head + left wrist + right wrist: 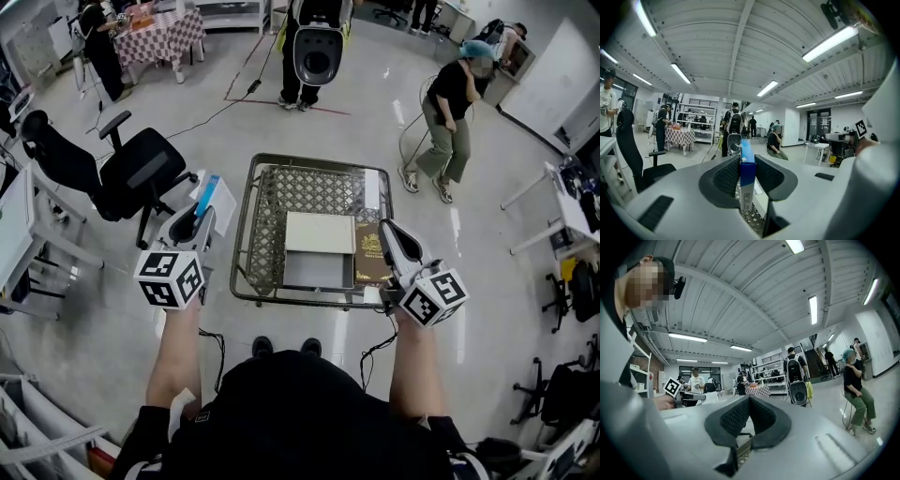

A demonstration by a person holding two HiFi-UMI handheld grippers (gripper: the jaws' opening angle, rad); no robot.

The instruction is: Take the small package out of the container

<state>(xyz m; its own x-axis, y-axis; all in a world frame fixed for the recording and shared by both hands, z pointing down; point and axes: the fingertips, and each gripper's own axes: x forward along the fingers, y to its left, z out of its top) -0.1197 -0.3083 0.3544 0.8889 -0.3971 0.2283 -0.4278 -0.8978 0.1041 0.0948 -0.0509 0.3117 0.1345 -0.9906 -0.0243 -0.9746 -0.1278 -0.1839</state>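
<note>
Bright, even light comes from ceiling tube lamps (pixel 832 42), which blow out to white in both gripper views. The glossy floor (pixel 456 230) throws back pale glare streaks, and shadows are soft. Every view bulges fisheye-fashion; the gripper views have black corners, and the near shell of the right gripper (pixel 748 401) is blurred.

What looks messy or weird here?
Nothing stands out. The small blue-and-white package is clamped in the left gripper, outside the wire basket on its left. A white box and a brown box lie flat inside. The right gripper is shut and empty. Nothing looks spilled or broken.
</note>
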